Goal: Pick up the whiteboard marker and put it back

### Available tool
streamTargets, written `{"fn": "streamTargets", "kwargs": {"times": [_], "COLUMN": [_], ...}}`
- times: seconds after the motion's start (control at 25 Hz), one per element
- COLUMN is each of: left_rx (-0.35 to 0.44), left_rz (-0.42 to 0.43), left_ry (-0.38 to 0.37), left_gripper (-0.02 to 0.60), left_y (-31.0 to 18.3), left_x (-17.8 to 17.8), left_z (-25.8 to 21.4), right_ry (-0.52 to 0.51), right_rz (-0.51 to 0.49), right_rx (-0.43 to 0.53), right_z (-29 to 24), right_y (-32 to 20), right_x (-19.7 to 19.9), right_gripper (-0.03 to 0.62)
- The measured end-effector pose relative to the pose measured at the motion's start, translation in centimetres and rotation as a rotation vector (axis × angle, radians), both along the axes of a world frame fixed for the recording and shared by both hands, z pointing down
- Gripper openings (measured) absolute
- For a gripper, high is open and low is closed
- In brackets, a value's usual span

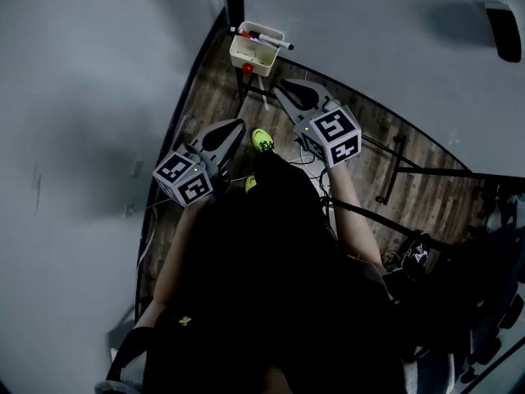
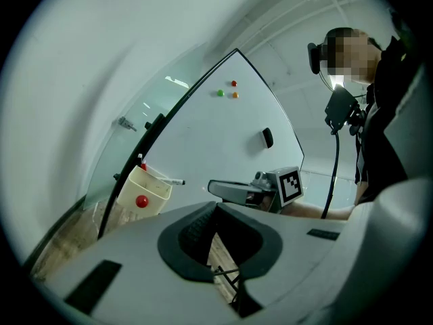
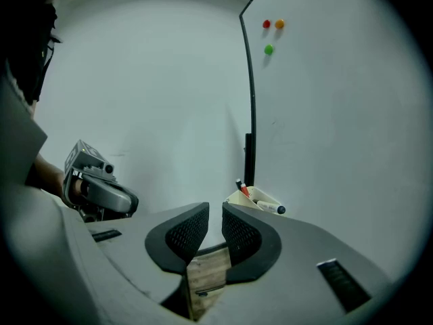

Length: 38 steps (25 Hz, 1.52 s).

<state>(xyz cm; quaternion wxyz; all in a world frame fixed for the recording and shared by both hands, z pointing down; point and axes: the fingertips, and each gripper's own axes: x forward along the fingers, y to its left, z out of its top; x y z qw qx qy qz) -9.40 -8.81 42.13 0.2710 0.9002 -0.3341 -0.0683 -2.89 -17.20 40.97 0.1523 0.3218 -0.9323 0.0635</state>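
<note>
A white whiteboard marker (image 1: 273, 39) with a dark cap lies across the rim of a cream tray (image 1: 253, 56) fixed to the whiteboard's lower corner; other markers stand in the tray. The left gripper view shows the same marker (image 2: 173, 181) and tray (image 2: 145, 192), as does the right gripper view with marker (image 3: 270, 208) and tray (image 3: 247, 199). My right gripper (image 1: 285, 85) points at the tray from a short way off, jaws a little apart and empty (image 3: 215, 210). My left gripper (image 1: 237, 126) hangs further back, jaws shut and empty (image 2: 216, 207).
The whiteboard (image 1: 394, 48) stands on a black frame (image 1: 394, 167) over a wood floor. A black eraser (image 2: 267, 138) and coloured magnets (image 2: 227, 92) sit on the board; a red magnet (image 1: 248, 69) is on the tray. A grey wall (image 1: 90, 97) is at the left. My green shoes (image 1: 262, 140) are below.
</note>
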Motion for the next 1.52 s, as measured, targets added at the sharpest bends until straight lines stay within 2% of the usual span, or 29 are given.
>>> {"fn": "streamTargets", "kwargs": {"times": [0.56,0.92,1.08,1.52], "left_rx": [-0.061,-0.076,-0.091,-0.092], "left_rz": [-0.006,-0.041,-0.041,-0.066], "left_ry": [-0.014,-0.028,-0.026,-0.039], "left_gripper": [0.014,0.014,0.014,0.014], "left_y": [-2.7,-4.7,-5.0,-4.7], "left_x": [-0.8,-1.9,-1.9,-2.0], "left_z": [0.9,1.1,1.5,-0.2], "right_ry": [0.041,0.057,0.043,0.015], "right_rz": [0.014,0.055,0.059,0.069], "right_rx": [-0.046,-0.054,-0.068,-0.09], "right_z": [2.0,3.2,3.8,2.7], "right_y": [-4.5,-7.6,-8.8,-10.3], "right_x": [-0.2,0.9,0.8,1.7], "right_gripper": [0.16,0.285,0.307,0.308]}}
